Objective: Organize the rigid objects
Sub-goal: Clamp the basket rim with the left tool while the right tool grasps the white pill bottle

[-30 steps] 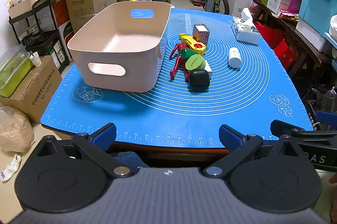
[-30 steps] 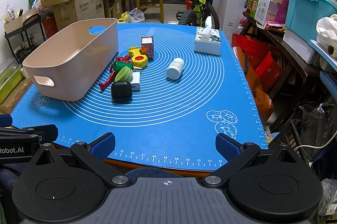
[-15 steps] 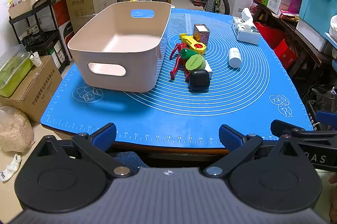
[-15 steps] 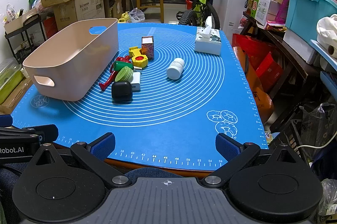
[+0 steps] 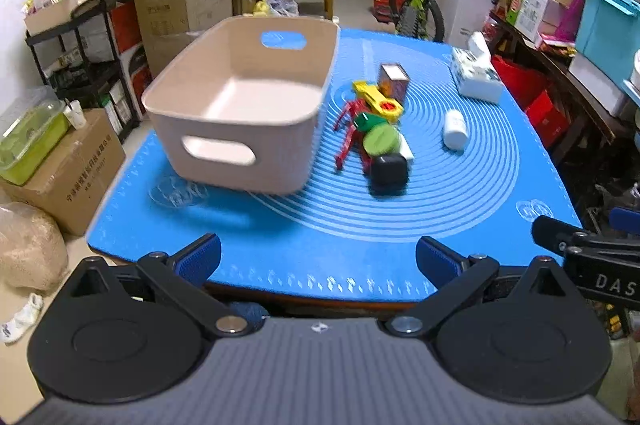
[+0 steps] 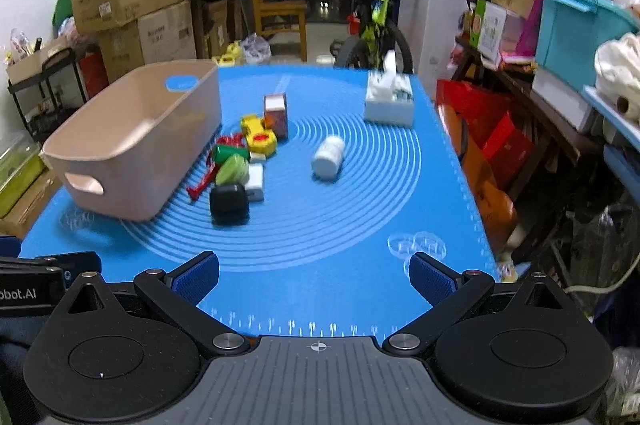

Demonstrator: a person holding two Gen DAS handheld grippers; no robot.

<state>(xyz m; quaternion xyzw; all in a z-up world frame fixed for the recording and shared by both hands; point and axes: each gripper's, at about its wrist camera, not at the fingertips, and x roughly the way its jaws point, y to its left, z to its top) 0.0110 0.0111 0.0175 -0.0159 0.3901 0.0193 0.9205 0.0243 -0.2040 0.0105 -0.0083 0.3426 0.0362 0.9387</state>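
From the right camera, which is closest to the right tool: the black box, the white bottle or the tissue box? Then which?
1. The black box, closest to the right tool, a bit left of centre.
2. The white bottle, lying on its side mid-mat, slightly right.
3. The tissue box, farthest, at the mat's far right edge.

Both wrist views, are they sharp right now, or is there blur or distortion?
Left wrist view: motion blur smears the bin and black box, while the fingers look crisp. Right wrist view: softer blur on the white bottle and tissue box. Both show fisheye bending with dark corners.
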